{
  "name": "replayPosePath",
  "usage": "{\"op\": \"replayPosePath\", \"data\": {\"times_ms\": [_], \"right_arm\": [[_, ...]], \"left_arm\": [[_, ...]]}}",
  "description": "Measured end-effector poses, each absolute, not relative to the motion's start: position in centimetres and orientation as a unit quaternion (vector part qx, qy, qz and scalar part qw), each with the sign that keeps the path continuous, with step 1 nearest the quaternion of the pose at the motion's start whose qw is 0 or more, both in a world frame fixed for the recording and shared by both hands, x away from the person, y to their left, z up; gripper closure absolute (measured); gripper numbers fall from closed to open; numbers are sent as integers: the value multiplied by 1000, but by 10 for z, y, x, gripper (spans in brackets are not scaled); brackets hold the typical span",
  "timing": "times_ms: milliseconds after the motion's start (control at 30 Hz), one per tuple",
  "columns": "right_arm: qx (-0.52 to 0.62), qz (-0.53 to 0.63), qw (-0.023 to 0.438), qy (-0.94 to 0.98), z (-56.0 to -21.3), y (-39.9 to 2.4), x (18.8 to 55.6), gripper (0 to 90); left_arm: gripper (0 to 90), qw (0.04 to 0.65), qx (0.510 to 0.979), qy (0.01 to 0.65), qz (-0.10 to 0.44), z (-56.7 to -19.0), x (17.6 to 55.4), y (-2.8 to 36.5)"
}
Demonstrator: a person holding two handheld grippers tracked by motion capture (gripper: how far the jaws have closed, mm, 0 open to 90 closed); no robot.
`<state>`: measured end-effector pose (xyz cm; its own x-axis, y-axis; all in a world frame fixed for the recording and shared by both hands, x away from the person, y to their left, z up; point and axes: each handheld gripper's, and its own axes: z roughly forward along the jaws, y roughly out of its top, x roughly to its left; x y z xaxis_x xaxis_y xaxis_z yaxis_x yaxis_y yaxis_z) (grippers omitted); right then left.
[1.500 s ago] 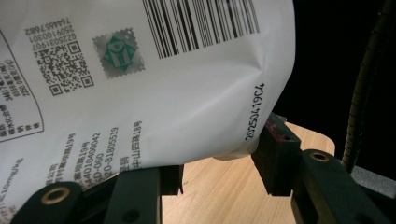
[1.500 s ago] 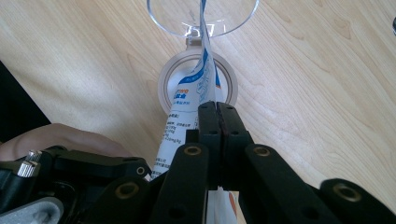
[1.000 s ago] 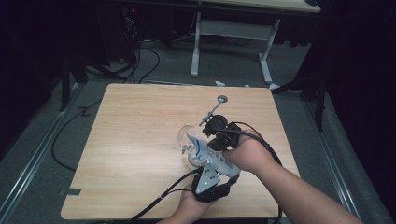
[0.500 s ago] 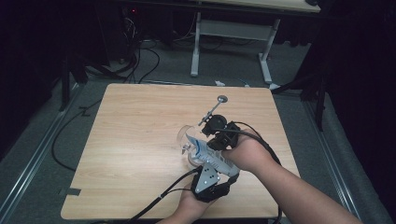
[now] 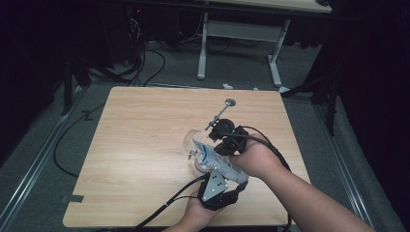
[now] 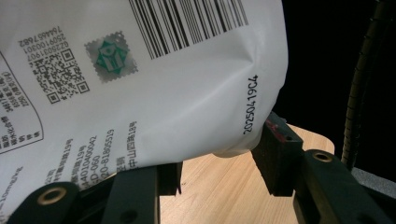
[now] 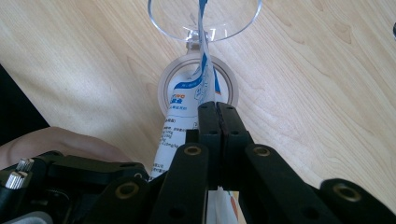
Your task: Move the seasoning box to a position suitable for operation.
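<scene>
A white pouch (image 5: 214, 160) with blue print hangs tilted over a clear stemmed glass (image 5: 192, 141) near the table's front middle. My left gripper (image 5: 218, 169) holds the pouch's body (image 6: 163, 93) between its jaws; they have just been opening slightly, and the right pad (image 6: 273, 140) still touches the pouch. My right gripper (image 5: 218, 145) is shut flat on the pouch's thin top seam (image 7: 205, 79). That seam runs up to the glass bowl (image 7: 205, 21), with the glass's round foot (image 7: 229, 88) below it.
A slim metal tool with a round end (image 5: 221, 112) lies on the wooden table (image 5: 140, 125) just beyond the right gripper. Cables trail from both grippers over the front edge. Dark floor, more cables and a desk frame (image 5: 237, 34) lie behind the table.
</scene>
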<state>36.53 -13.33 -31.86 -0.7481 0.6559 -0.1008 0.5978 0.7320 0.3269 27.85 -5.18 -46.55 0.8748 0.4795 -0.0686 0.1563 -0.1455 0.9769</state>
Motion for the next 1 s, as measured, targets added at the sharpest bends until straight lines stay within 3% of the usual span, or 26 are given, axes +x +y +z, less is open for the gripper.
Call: {"op": "replayPosePath", "data": {"times_ms": [1000], "right_arm": [[334,143,108,925,-317,-134,365,900]], "left_arm": [[577,616,747,213,134,-465,279,-52]]}}
